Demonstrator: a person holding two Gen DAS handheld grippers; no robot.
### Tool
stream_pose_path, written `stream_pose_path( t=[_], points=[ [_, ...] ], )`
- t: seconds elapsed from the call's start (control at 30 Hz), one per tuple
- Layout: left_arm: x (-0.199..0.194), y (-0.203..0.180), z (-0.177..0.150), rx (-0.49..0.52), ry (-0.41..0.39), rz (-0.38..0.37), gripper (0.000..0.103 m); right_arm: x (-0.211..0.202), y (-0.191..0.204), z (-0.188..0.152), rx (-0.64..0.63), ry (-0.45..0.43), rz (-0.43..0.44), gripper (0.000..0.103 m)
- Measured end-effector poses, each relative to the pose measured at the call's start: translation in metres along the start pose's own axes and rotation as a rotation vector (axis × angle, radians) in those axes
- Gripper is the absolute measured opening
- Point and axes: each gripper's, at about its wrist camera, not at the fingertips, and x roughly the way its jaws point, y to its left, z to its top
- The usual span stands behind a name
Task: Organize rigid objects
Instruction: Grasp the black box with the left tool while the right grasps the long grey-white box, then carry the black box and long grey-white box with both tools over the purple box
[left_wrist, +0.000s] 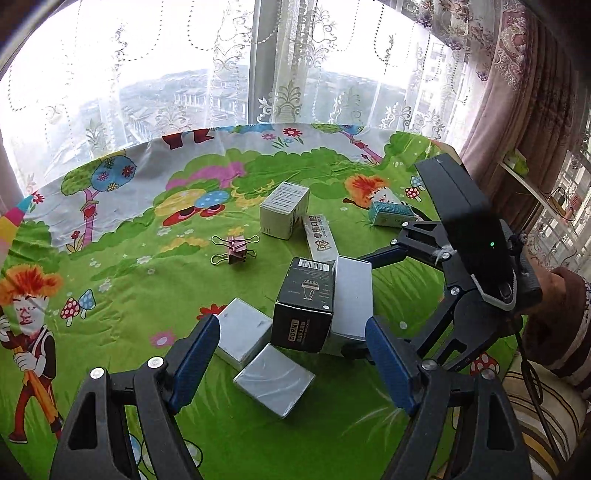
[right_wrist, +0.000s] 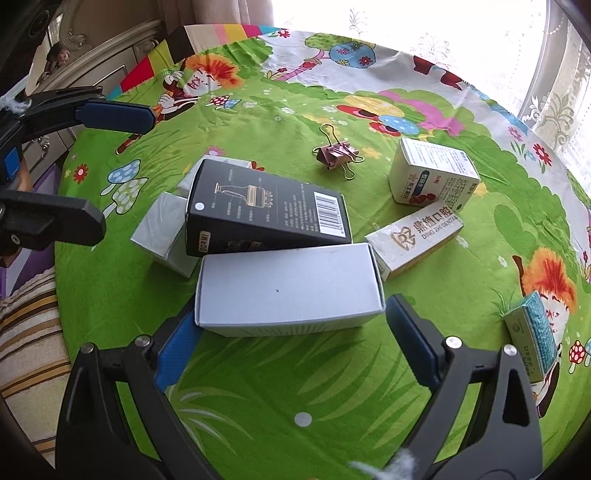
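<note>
Step, judged: gathering boxes. Right tool (right_wrist: 291, 339) wide, straddling grey box (right_wrist: 290, 286); black box (right_wrist: 266, 216) touching at 12 o'clock. Left tool (left_wrist: 291, 360) wide, empty. Next: close squarely on box ends.

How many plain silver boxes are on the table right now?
3: a long silver box between the right gripper's open fingers, and two smaller ones beside the black box. Others may be hidden.

A creased printed cloth (right_wrist: 258, 387) covers the table, bearing a matt grey cardboard box (right_wrist: 290, 286), a glossier black carton (right_wrist: 266, 214) and metal binder clips (right_wrist: 338, 153).
</note>
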Motion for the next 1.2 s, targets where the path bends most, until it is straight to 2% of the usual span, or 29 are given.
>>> stream_pose_path(
  t=[0.2,0.27,0.33,0.37,0.43,0.6,0.77,1.07,1.2],
  points=[
    [0.026,-0.003,0.009,0.016,0.047,-0.044,0.080,0.004,0.000,0.000,-0.007,-0.006,0.024,0.097],
    [0.033,-0.004,0.010,0.022,0.061,-0.061,0.074,0.006,0.000,-0.001,-0.009,-0.007,0.030,0.097],
    [0.039,-0.003,0.012,0.026,0.084,-0.067,0.056,0.007,0.001,-0.002,-0.015,-0.003,0.030,0.095],
    [0.041,-0.003,0.012,0.024,0.090,-0.076,0.052,0.007,0.002,-0.003,-0.017,0.000,0.032,0.090],
    [0.043,-0.001,0.013,0.021,0.097,-0.086,0.042,0.007,0.002,-0.004,-0.018,0.000,0.031,0.087],
    [0.039,-0.001,0.010,0.001,0.086,-0.091,0.041,0.004,0.005,-0.006,-0.010,0.001,0.022,0.086],
    [0.022,0.003,0.007,-0.067,0.028,-0.108,0.041,-0.009,0.007,-0.009,0.036,-0.007,-0.014,0.086],
    [-0.022,-0.004,-0.014,-0.164,-0.081,-0.148,0.041,-0.050,0.032,-0.015,0.117,-0.047,-0.138,0.086],
    [-0.044,-0.008,-0.030,-0.198,-0.122,-0.123,0.041,-0.062,0.052,-0.021,0.126,-0.050,-0.189,0.086]
  ],
)
